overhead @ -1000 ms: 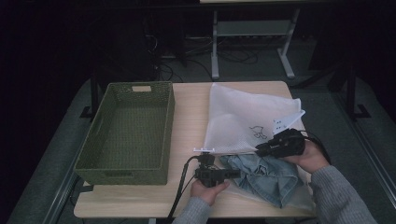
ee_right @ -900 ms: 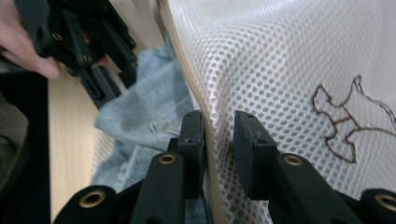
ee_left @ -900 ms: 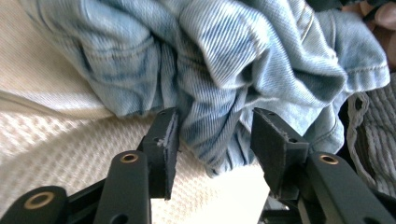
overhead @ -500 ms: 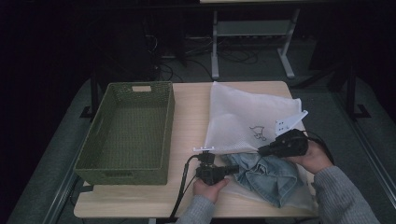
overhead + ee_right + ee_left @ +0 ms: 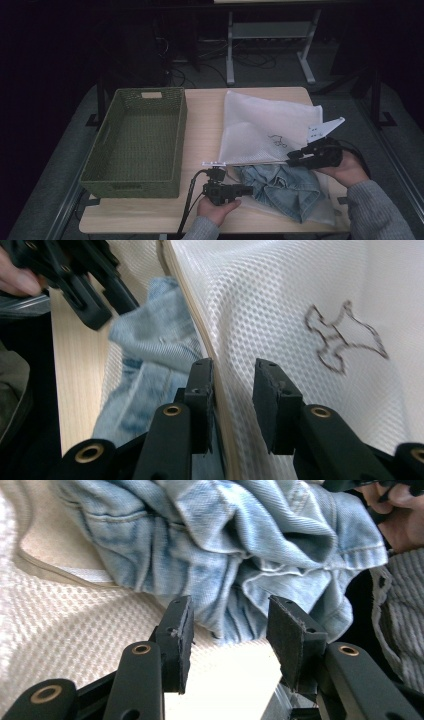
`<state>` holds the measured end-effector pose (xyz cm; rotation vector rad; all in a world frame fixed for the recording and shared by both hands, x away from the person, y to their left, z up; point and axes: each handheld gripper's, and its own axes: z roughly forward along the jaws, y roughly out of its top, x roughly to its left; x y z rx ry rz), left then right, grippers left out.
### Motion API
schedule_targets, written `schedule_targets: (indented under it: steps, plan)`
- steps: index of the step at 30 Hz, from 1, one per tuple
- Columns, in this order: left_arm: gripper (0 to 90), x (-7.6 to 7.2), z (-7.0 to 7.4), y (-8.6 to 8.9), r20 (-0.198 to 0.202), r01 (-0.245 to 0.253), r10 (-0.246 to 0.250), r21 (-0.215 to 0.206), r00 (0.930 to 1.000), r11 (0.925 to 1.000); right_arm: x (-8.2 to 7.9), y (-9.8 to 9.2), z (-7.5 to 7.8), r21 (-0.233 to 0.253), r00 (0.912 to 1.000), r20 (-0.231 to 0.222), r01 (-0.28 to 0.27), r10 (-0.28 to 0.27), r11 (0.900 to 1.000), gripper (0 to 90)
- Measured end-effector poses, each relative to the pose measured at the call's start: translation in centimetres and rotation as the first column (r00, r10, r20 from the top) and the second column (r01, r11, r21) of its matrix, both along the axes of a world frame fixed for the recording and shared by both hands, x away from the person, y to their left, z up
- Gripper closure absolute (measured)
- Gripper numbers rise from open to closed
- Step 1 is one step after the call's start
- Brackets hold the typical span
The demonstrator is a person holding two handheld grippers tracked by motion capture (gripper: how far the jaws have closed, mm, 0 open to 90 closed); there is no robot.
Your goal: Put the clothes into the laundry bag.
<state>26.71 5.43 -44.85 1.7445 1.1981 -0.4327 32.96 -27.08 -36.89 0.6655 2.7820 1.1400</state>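
A white mesh bag (image 5: 265, 130) with a small dark drawing lies on the wooden table (image 5: 200, 110). A crumpled blue denim garment (image 5: 285, 185) lies at the bag's near opening, on its lower layer. My right gripper (image 5: 291, 161) is shut on the hem of the bag's upper layer and holds it raised and taut; in the right gripper view the hem of the bag (image 5: 300, 305) runs between the jaws of my right gripper (image 5: 234, 385), with the denim (image 5: 150, 345) below. My left gripper (image 5: 247, 189) is open, just short of the denim (image 5: 225, 540), with nothing in my left gripper (image 5: 230, 630).
A green woven basket (image 5: 140, 135) with nothing in it stands on the table's left half. Bare wood runs between the basket and the bag. Desk legs and cables stand on the dark floor beyond the far edge.
My right gripper has shifted slightly right with the bag's hem, and the bag's right corner now stands up as a flap. The left gripper has barely moved.
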Motion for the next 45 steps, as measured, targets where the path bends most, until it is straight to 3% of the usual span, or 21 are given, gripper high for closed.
schedule_targets:
  steps: [5,9,14,20,22,24,26,30,32,33,38,40,42,45]
  plan:
    - [54.7,-0.3,0.6,-0.7,0.005,0.035,-0.035,-0.009,0.9994,0.9994,-0.2,-1.2,-0.3,-0.008,0.9998,-0.008,0.018,-0.018,1.000,67.9]
    - [54.8,-0.3,0.8,-1.9,0.001,0.061,-0.061,-0.025,0.9981,0.9978,-0.3,-0.8,-1.1,-0.043,0.9999,-0.001,0.014,-0.014,0.999,67.4]
    - [53.6,-0.4,0.9,-4.2,-0.008,0.109,-0.110,-0.053,0.9940,0.9926,-0.1,0.5,-1.9,-0.072,1.0000,-0.001,-0.004,0.004,0.997,81.4]
    - [48.0,-0.3,0.4,-7.9,-0.037,0.152,-0.154,-0.043,0.9874,0.9874,0.0,0.8,-1.7,-0.062,0.9999,-0.006,-0.012,0.012,0.998,85.3]
    - [46.2,-0.2,-0.2,-8.7,-0.052,0.142,-0.143,-0.032,0.9883,0.9894,-0.1,0.8,-1.5,-0.061,0.9999,-0.003,-0.016,0.016,0.998,85.7]
    - [48.7,0.1,-0.6,-9.2,-0.043,0.112,-0.112,-0.013,0.9928,0.9937,-0.2,0.7,-1.5,-0.054,0.9998,-0.004,-0.019,0.018,0.998,86.2]
    - [57.1,0.5,-1.0,-9.4,-0.037,0.061,-0.062,-0.027,0.9974,0.9977,-0.3,0.7,-1.5,-0.041,0.9998,-0.011,-0.018,0.018,0.999,86.6]
    - [74.5,1.0,-0.9,-9.5,-0.001,-0.003,0.003,-0.063,1.0000,0.9980,-0.4,0.8,-1.5,-0.028,0.9993,-0.012,-0.035,0.035,0.999,87.3]
    - [81.9,1.1,-0.7,-9.4,0.020,-0.009,0.010,-0.060,0.9997,0.9981,-0.5,0.8,-1.1,-0.027,0.9990,-0.016,-0.043,0.043,0.999,87.6]
    - [82.1,1.2,-0.7,-9.3,0.011,0.001,-0.001,-0.067,0.9999,0.9977,-0.5,0.7,-0.9,-0.025,0.9989,-0.009,-0.047,0.047,0.999,87.6]
    - [62.7,0.6,-0.4,-9.0,-0.015,0.066,-0.067,-0.074,0.9976,0.9951,-0.7,0.5,-0.4,-0.048,0.9993,-0.001,-0.038,0.038,0.998,83.7]
    - [55.1,0.2,-0.2,-8.7,0.001,0.072,-0.072,-0.056,0.9974,0.9958,-0.7,0.2,-0.4,-0.049,0.9996,0.001,-0.027,0.027,0.998,78.4]
    - [49.9,-0.1,0.0,-8.5,-0.003,0.085,-0.085,-0.032,0.9963,0.9959,-0.7,-0.2,-0.6,-0.044,0.9999,0.001,-0.016,0.016,0.999,74.4]
    - [46.7,-0.6,-0.1,-8.3,-0.010,0.095,-0.095,-0.027,0.9954,0.9951,-0.7,-0.9,-1.0,-0.030,1.0000,-0.009,-0.002,0.002,1.000,72.7]
